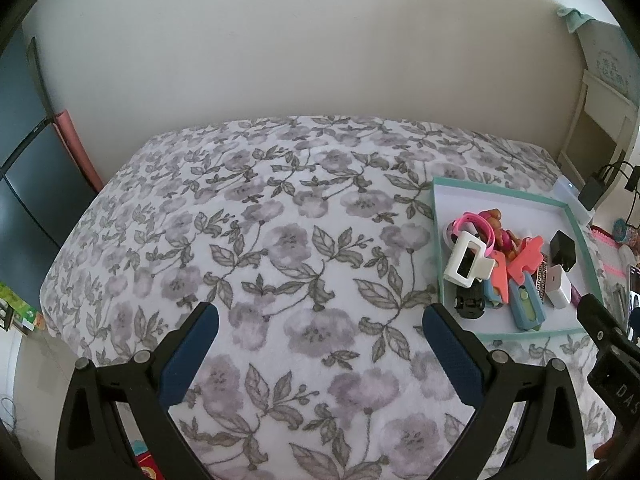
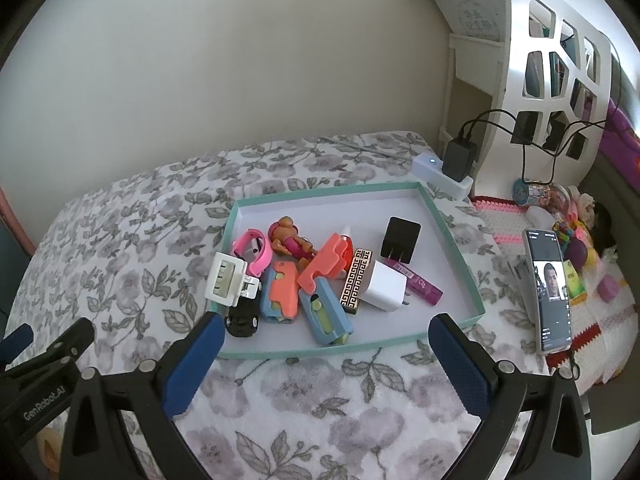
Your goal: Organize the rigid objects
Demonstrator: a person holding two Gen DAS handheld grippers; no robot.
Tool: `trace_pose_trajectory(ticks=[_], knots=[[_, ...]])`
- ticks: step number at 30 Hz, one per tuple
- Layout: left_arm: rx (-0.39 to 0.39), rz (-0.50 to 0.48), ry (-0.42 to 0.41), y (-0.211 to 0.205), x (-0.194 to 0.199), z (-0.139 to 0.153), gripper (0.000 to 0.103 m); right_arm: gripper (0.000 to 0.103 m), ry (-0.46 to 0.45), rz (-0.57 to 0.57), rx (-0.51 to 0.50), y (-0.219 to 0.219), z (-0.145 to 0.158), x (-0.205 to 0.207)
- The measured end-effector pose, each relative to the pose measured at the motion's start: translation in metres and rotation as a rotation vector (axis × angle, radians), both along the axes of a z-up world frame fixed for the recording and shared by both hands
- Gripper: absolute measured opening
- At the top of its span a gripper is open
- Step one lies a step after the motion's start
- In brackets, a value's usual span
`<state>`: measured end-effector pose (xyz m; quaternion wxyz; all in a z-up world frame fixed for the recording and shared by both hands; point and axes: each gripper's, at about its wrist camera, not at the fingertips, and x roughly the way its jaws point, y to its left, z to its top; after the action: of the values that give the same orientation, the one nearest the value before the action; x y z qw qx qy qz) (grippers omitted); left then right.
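Floral fleece bedspread (image 1: 280,240), teal-rimmed tray (image 2: 460,240)

"GenRobot.AI" stands on the left hand-held gripper (image 2: 24,340) (white letters); "DAS" on the right hand-held gripper (image 1: 612,364).

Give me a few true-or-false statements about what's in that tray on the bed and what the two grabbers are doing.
1. Both grippers, left gripper and right gripper, are open and empty. True.
2. The white hair clip lies outside the tray. False: it sits inside, at its left edge.
3. The black charger lies in the tray. True.
4. The toy car is red. False: it is black.
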<state>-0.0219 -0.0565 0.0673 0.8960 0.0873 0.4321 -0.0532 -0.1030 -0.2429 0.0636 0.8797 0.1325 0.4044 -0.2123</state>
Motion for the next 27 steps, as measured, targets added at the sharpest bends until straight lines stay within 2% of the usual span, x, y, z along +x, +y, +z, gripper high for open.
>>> trace_pose_trajectory(ticks=[27], knots=[[0.007, -0.011, 0.001, -0.0002, -0.0021, 0.0031, 0.102, 0.103, 0.006, 0.007, -0.006, 0.0029, -0.0004, 0.0013]])
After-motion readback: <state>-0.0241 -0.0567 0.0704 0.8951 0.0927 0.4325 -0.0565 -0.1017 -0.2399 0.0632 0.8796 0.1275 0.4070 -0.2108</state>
